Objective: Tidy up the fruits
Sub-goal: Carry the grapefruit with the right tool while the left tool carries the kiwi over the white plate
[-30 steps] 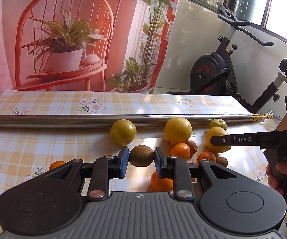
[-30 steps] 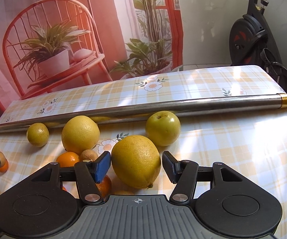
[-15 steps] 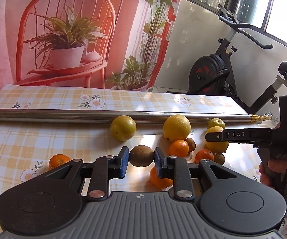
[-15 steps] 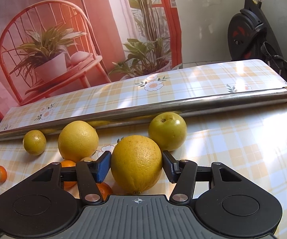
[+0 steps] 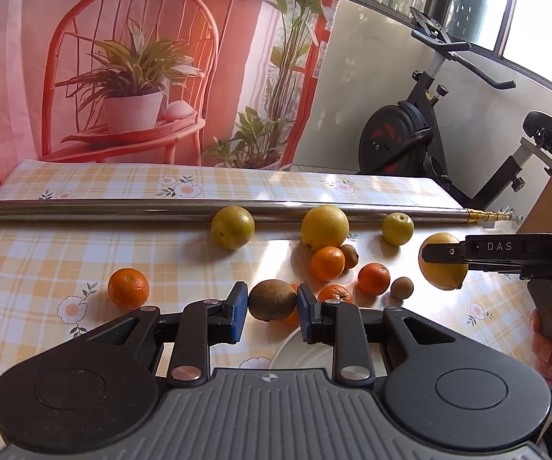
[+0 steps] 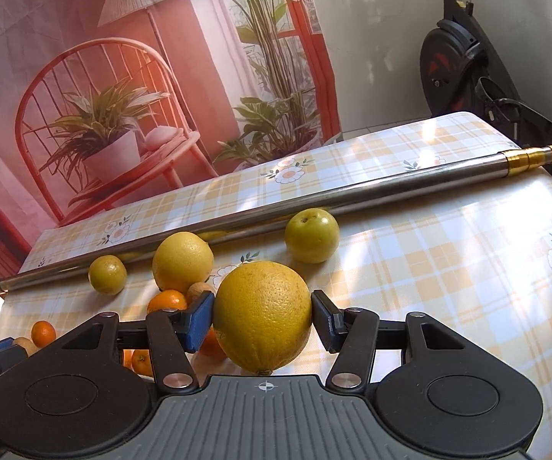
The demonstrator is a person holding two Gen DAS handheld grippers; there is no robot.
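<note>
1. Fruit lies scattered over the table (image 5: 38, 253), which wears a yellow checked cloth with daisies; a long steel pole (image 5: 122, 211) lies across it behind the fruit.
2. Left wrist view: the left gripper (image 5: 270, 308) is clamped on a brown kiwi (image 5: 272, 301), blue pads pressing on both its sides. Only this view shows a white plate (image 5: 302, 352) edge under the gripper's right finger, a lone tangerine (image 5: 128, 288) off to the left, and a person's hand (image 5: 548, 339) around the other tool's handle.
3. Same view, right edge: the right gripper (image 5: 444, 255) is seen from the side with a large yellow citrus (image 5: 442, 268) in it, clear of the table as far as the angle lets one judge.
4. Right wrist view: the right gripper (image 6: 262, 316) holds that large yellow citrus (image 6: 262, 314) between its pads, both touching the rind. Its underside is hidden here, so lift cannot be judged from this view.
5. Right view alone shows the green apple (image 6: 312, 234) close up, stem dimple upward, just beside the pole, and the pole's gold-coloured tip (image 6: 540, 155) past the table edge.
6. Both views show a second yellow citrus (image 6: 182, 261) and a greenish orange (image 6: 107, 274) touching or nearly touching the pole.
</note>
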